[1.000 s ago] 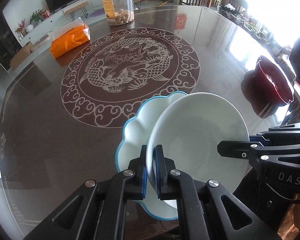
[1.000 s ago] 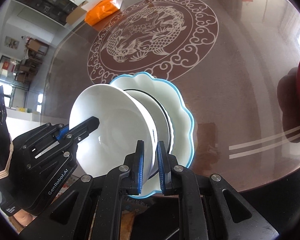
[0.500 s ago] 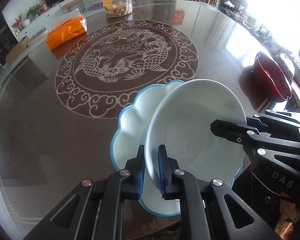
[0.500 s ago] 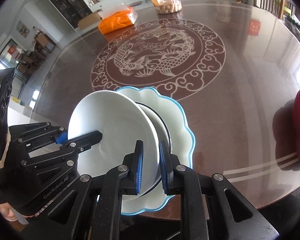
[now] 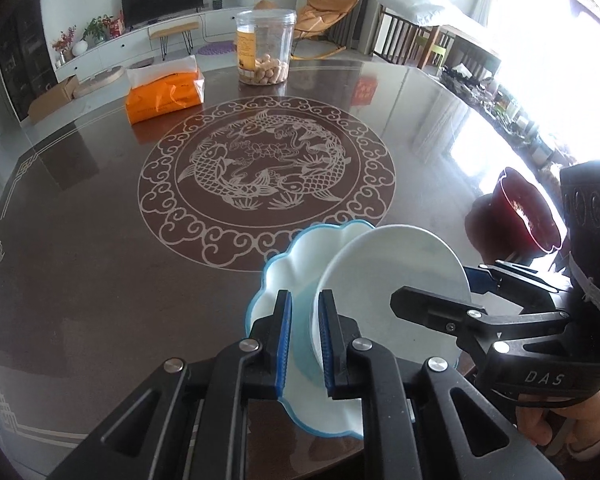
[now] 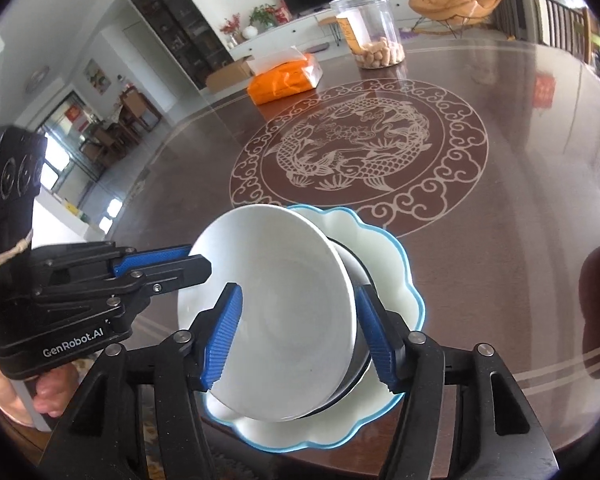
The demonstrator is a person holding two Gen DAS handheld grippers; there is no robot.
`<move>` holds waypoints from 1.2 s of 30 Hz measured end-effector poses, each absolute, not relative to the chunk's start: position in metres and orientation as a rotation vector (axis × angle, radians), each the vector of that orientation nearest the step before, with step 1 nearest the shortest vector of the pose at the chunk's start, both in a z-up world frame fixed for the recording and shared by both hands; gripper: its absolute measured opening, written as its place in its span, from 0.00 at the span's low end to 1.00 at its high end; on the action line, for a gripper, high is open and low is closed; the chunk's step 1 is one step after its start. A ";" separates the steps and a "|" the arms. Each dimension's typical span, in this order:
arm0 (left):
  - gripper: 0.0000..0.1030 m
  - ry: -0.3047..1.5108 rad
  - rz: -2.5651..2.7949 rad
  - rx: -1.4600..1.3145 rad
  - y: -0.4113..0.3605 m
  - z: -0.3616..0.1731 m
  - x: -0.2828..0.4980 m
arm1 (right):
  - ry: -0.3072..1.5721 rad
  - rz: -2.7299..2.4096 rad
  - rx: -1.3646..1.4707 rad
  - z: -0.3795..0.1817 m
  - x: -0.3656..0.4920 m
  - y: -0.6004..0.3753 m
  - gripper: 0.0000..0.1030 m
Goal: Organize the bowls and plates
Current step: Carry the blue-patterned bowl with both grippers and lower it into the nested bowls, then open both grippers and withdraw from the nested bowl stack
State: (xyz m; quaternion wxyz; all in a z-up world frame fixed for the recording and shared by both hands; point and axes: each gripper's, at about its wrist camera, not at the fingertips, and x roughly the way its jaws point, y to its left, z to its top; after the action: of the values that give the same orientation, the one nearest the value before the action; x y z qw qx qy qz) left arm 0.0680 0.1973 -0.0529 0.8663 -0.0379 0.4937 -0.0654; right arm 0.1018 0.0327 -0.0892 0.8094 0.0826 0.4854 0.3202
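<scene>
At the near edge of the table [image 5: 80, 260]: a white bowl [image 6: 284, 312] sits tilted in a scalloped plate [image 6: 384, 264], close to both cameras.
Bowl, look: plain glossy white inside, round, with a thin rim and a dark band low on the outside near the foot.
Bowl, pose: tipped, its opening turned toward the right wrist camera and its underside resting on the plate.
Plate, look: white with a wavy, flower-like outline edged in light blue; it lies flat on the dark glass-topped table, just short of the carp medallion.
Left gripper [image 5: 304, 298]: its jaws have just been easing apart. The bowl's rim stands between the blue pads, against the right-hand one, and a clear gap shows at the other.
Right gripper [image 6: 296, 292]: its jaws have just been spreading and now stand wide. One pad is over the bowl's inside, the other outside its wall, and neither presses on it.
Off to the right: a dark red bowl [image 5: 528, 216], well apart from the plate.
</scene>
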 end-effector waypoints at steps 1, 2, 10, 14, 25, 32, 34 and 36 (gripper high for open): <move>0.13 1.017 -0.124 -0.090 0.199 -0.050 0.067 | 1.046 0.687 0.193 -0.088 0.104 0.032 0.61; 0.13 1.001 -0.110 -0.100 0.202 -0.048 0.065 | 1.052 0.687 0.206 -0.087 0.106 0.032 0.61; 0.13 0.986 -0.058 -0.140 0.209 -0.054 0.059 | 1.029 0.674 0.286 -0.079 0.116 0.017 0.66; 0.13 0.954 -0.022 -0.136 0.209 -0.053 0.048 | 1.007 0.662 0.315 -0.076 0.118 0.009 0.66; 0.13 0.860 0.023 -0.136 0.214 -0.063 -0.008 | 0.755 0.424 0.090 -0.054 0.031 -0.023 0.70; 0.13 0.875 0.044 -0.220 0.216 -0.082 -0.018 | 0.799 0.350 0.053 -0.091 0.007 -0.036 0.70; 0.13 0.867 0.070 -0.206 0.211 -0.082 -0.018 | 0.789 0.349 0.059 -0.090 0.005 -0.038 0.70; 0.13 0.868 0.094 -0.182 0.207 -0.084 -0.018 | 0.782 0.345 0.044 -0.087 0.005 -0.036 0.70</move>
State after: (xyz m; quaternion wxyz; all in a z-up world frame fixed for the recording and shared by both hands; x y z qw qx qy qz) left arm -0.0179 0.2066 -0.0836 0.9023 -0.0878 0.4196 0.0457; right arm 0.0053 -0.0362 -0.0874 0.9097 0.0215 0.3794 0.1674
